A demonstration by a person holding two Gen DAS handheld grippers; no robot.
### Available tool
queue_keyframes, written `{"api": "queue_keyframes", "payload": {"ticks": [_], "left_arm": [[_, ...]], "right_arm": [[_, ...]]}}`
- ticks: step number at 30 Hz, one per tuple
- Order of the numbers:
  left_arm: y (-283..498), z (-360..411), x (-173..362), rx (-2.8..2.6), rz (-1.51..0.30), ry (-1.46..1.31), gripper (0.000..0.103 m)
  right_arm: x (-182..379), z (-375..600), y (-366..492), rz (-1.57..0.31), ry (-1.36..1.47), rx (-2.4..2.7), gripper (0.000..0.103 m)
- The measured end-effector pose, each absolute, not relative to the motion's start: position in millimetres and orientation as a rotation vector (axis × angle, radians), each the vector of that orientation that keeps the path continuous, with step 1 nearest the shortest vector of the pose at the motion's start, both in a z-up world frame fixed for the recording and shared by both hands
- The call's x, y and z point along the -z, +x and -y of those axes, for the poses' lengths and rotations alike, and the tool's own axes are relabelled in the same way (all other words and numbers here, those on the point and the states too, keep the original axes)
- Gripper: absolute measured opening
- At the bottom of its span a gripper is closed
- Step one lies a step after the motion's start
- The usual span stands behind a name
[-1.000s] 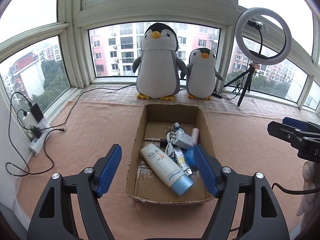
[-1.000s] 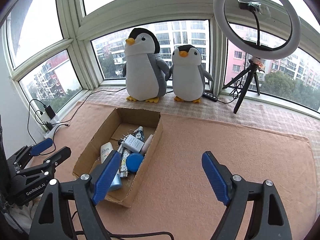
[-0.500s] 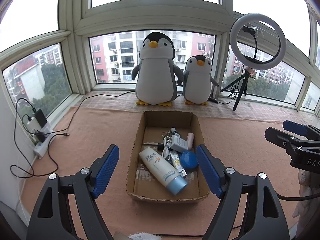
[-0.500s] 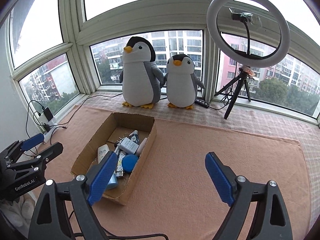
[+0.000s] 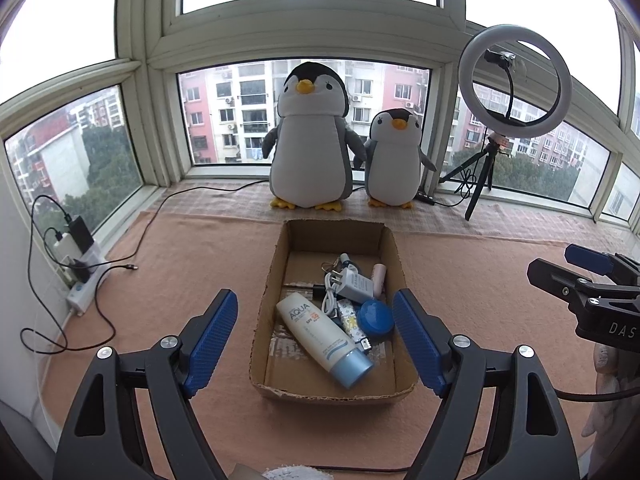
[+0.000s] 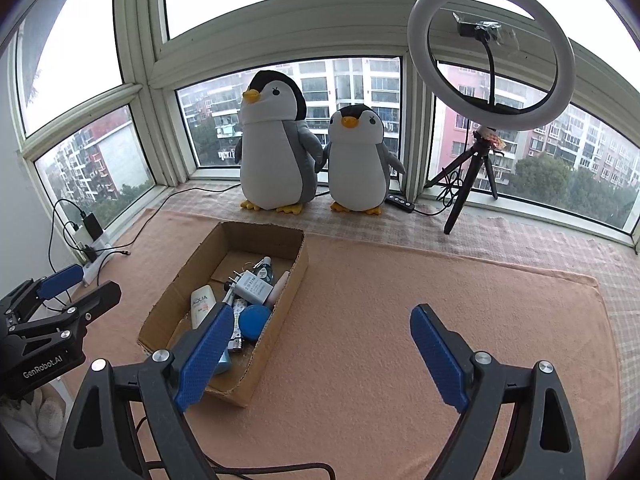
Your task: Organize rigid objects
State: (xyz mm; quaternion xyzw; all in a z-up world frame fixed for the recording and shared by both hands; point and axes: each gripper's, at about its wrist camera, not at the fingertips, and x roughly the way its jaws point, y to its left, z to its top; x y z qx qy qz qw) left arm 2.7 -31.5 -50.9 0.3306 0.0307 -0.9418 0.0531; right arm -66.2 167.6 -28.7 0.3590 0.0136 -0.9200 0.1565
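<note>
Ahead of both my tools lies the mat, with two penguins at its far edge. My left gripper is spread wide, empty, the box straight ahead between its fingers. My right gripper is spread too, empty, the box to its left. Inside the box lie a tube, a charger and a blue jar.

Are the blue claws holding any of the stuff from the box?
No. The left gripper and right gripper are both open and empty; everything lies in the cardboard box.
</note>
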Motion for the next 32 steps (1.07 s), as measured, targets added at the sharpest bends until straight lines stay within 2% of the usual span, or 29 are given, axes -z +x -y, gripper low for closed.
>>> {"api": "queue_keyframes", "payload": {"ticks": [32], "left_arm": [[0.8,33.3,52.4,2.850,-0.097,1.000,0.080]], "right_arm": [[36.6,-169.0,-72.3,-0.054,1.058,2.629,0.087]]}}
